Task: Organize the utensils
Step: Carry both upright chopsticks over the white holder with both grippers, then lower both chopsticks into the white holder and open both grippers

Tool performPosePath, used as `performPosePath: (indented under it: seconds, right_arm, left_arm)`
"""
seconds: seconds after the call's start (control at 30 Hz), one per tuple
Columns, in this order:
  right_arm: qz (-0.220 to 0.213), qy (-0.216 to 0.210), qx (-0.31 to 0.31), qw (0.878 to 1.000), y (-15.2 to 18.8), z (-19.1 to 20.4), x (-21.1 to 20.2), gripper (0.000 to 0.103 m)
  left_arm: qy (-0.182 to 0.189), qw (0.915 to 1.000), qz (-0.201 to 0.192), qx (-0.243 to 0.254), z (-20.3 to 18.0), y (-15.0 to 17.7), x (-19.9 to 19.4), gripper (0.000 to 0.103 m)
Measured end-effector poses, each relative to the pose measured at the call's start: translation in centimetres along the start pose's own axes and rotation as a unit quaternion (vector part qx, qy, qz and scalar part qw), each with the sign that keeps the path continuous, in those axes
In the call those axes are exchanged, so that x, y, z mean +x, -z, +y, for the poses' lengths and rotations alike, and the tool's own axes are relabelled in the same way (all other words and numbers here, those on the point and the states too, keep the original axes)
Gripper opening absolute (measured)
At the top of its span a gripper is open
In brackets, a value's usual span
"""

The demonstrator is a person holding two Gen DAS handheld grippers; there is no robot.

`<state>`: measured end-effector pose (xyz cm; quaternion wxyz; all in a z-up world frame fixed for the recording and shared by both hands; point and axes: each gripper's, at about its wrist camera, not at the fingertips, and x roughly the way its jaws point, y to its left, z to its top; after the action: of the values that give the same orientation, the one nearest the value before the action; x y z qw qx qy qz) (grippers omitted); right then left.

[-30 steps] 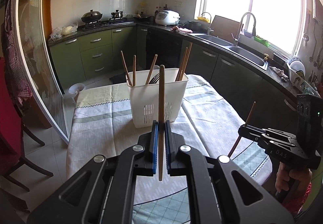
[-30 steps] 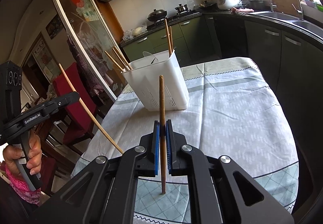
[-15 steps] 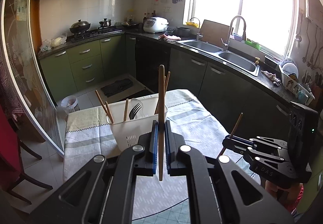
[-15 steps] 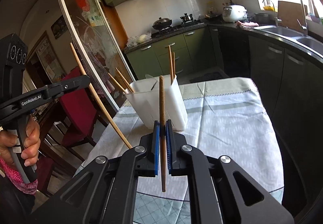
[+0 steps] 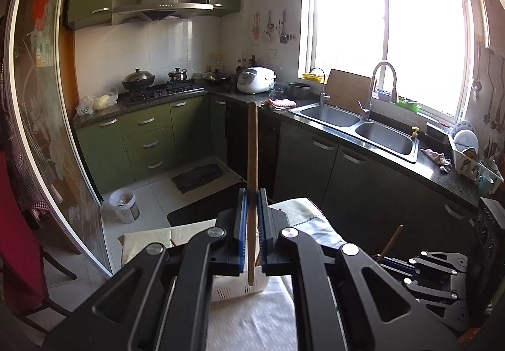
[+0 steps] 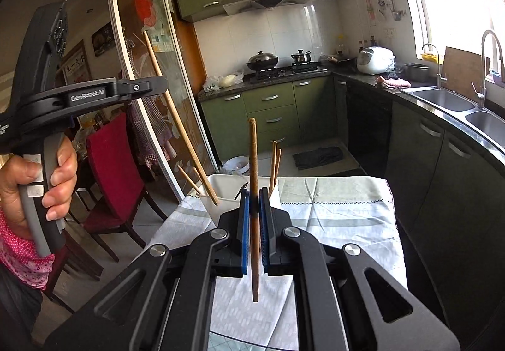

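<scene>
- Your left gripper (image 5: 251, 224) pinches a chopstick (image 5: 252, 167) mid-shaft; your right gripper (image 6: 254, 231) pinches its own chopstick (image 6: 253, 193), above the white utensil basket (image 6: 225, 185).
- They look light, stiff and smooth; grip mid-shaft so they don't pivot.
- The left handle reads "GenRobot.AI" (image 6: 87, 95).

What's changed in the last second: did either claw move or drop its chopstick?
Both claws rose and closed in on the white holder, which dropped low in both views. The left claw now hangs its chopstick with the lower tip at the holder's rim. Nothing was released: the left claw stays shut on its chopstick, the right claw on the darker chopstick. The chopsticks already in the holder are unmoved.
</scene>
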<state>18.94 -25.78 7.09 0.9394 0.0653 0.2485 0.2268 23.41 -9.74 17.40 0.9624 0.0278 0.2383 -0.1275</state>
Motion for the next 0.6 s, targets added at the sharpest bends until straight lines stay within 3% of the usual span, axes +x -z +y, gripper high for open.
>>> performPosePath:
  seconds: [0.37,0.6]
  right_arm:
    - [-0.056,-0.002,-0.016,0.998,-6.8,1.2,0.6,0.007]
    - [-0.066,-0.006,0.000,0.998,-9.5,1.6,4.1,0.007]
  left_arm:
    - [-0.055,0.9985,0.000,0.001,2.2,1.0,5.8,0.006]
    - [-0.055,0.9975,0.042,0.012,2.9,4.1,9.6,0.007]
